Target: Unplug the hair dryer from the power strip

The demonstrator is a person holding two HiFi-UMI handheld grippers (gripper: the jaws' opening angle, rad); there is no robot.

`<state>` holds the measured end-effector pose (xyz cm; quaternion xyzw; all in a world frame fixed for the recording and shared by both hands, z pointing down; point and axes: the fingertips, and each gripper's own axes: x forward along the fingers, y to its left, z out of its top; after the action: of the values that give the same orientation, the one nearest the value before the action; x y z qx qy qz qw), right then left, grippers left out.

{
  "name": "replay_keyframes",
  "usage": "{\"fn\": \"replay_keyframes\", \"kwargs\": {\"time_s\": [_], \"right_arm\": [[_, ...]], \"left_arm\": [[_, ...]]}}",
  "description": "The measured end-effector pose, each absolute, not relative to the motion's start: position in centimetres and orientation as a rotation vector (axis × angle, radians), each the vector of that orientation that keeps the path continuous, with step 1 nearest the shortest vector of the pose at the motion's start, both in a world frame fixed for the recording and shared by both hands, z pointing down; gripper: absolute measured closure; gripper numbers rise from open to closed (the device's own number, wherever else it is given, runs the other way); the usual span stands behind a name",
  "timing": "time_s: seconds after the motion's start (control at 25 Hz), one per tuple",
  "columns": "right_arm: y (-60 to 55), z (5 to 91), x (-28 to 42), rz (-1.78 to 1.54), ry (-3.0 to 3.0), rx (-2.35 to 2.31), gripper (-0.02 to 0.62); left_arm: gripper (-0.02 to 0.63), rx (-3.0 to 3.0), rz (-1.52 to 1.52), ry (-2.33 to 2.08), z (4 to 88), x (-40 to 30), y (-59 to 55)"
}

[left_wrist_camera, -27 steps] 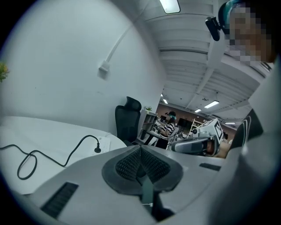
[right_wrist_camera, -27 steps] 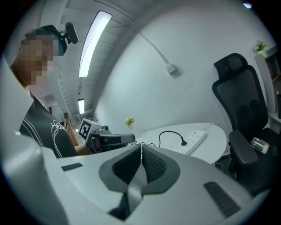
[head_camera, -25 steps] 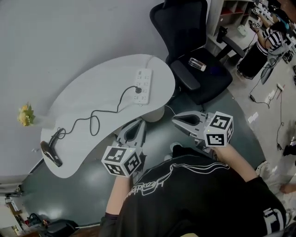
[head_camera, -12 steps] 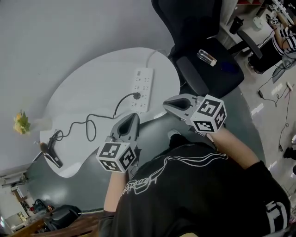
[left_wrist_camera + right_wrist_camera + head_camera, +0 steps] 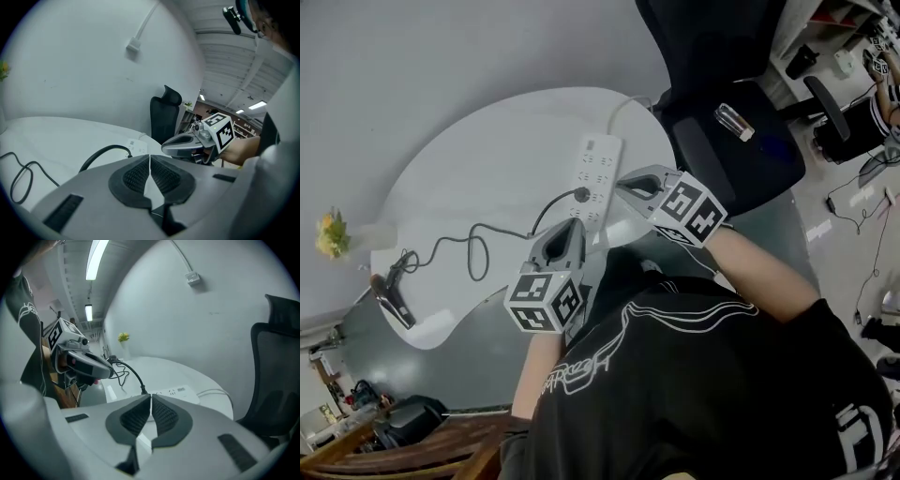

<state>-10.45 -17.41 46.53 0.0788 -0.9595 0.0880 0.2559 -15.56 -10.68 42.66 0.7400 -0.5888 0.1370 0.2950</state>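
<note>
White table (image 5: 487,150): the power strip (image 5: 598,178) lies near the right end, lengthwise between the near and far edges. The black plug (image 5: 580,195) is seated in a socket on the strip's left side. Its cord (image 5: 473,251) runs in loops across the top to the hair dryer (image 5: 391,302), which lies at the table's left end, close to the edge.

Left gripper (image 5: 150,161): jaws closed pad to pad, nothing between them. It is over the near edge, just short of the plug.

Right gripper (image 5: 151,401): jaws likewise closed and empty. Its tip is at the strip's right side; contact with the strip cannot be confirmed from the head view.

An office chair (image 5: 731,122) stands beyond the right end.
</note>
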Motion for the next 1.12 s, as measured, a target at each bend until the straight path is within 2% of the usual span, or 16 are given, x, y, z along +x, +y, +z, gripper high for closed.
{"fn": "replay_keyframes", "kwargs": {"time_s": [0.2,0.6,0.64,0.72,0.76,1.12], "right_arm": [[-19.3,49.4,-13.0,0.099,-2.516,0.202,0.597],[-21.5,52.8,-15.6,0.060,-2.476,0.185,0.597],[-21.5,53.0,-15.6,0.065,-2.476,0.182,0.597],[-21.4,53.4,-15.6,0.079,-2.472,0.176,0.597],[-21.4,53.5,-15.6,0.085,-2.469,0.174,0.597],[-21.3,53.9,-15.8,0.042,-2.372,0.124,0.598]], "left_arm": [[0.600,1.942,0.347,-1.556,44.8,-16.5,-12.0],[0.598,1.891,0.369,-1.625,48.0,-17.7,-14.6],[0.590,1.892,0.371,-1.626,48.3,-17.7,-14.9],[0.505,1.889,0.367,-1.621,48.7,-17.8,-15.3],[0.483,1.885,0.367,-1.618,49.0,-17.8,-15.5],[0.477,1.880,0.439,-1.680,50.4,-18.6,-17.4]]}}
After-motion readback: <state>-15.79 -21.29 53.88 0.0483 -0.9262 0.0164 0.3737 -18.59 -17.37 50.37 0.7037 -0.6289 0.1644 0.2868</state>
